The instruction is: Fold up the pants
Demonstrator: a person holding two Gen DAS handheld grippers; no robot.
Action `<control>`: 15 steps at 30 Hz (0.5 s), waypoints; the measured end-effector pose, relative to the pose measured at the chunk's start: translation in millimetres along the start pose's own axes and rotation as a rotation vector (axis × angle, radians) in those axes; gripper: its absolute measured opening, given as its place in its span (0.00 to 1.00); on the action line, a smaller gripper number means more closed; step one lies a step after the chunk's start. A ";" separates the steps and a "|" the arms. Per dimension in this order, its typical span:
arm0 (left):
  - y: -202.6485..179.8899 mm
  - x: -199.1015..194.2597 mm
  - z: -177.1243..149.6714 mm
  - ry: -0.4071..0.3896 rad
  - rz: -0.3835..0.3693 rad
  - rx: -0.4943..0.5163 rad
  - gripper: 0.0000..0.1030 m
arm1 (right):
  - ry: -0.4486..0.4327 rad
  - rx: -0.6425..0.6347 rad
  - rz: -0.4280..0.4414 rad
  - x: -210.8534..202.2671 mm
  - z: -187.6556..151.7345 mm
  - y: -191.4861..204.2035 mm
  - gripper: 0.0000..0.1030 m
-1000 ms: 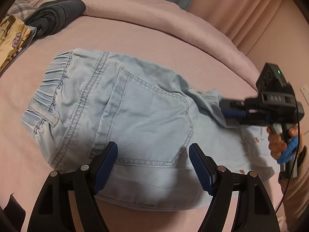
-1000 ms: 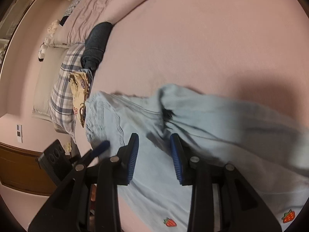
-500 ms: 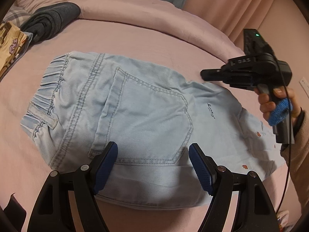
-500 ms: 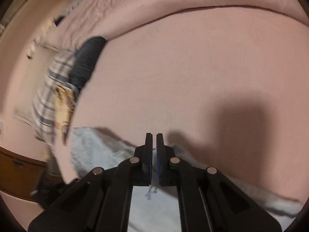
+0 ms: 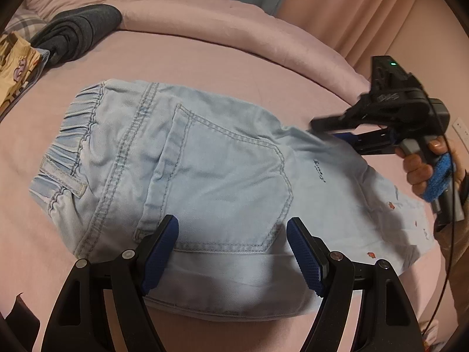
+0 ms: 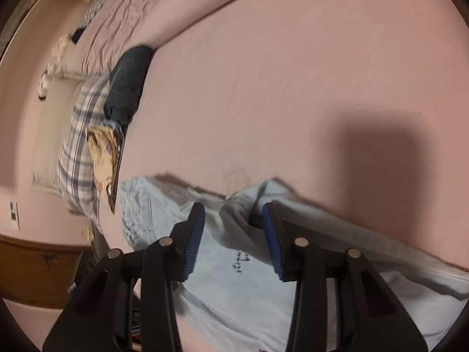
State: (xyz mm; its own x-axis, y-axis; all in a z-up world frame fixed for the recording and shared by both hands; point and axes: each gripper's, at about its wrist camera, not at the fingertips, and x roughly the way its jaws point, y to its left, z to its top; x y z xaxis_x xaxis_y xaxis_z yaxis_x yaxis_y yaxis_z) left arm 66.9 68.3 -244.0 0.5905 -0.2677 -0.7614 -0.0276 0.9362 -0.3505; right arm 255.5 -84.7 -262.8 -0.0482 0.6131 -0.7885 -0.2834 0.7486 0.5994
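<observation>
Light denim pants (image 5: 211,173) flat on pink bed (image 5: 205,58) – left gripper (image 5: 233,252) spread wide above near edge (nothing held); right gripper (image 6: 233,234) opening, pads clear of fabric.

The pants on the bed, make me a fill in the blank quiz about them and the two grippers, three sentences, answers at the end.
1. The light blue pants lie on a ____ bedsheet.
2. The left gripper hovers with open jaws over the back ____ of the pants.
3. Near the pillow lies a folded dark ____ garment.
The right gripper has its jaws opening above the pants, clamping nothing.

Answers: pink; pocket; grey
</observation>
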 end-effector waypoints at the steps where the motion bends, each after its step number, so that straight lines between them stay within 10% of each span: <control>1: 0.4 0.4 -0.5 0.000 0.000 0.001 0.75 | 0.013 -0.008 -0.012 4.4 -1.0 3.4 0.28; 6: -0.9 -1.0 -5.3 -0.002 -0.002 0.021 0.75 | -0.071 -0.090 -0.142 8.1 8.8 15.0 0.09; 15: -0.6 -1.2 -9.5 -0.004 -0.009 0.023 0.75 | -0.188 -0.076 -0.265 2.6 22.7 2.1 0.09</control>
State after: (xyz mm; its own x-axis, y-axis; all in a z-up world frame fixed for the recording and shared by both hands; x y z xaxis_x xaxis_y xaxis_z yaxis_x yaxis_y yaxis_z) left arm 58.5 65.9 -248.0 0.5940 -0.2756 -0.7558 -0.0036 0.9385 -0.3451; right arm 276.5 -75.8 -260.6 0.2126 0.4412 -0.8719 -0.3332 0.8715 0.3598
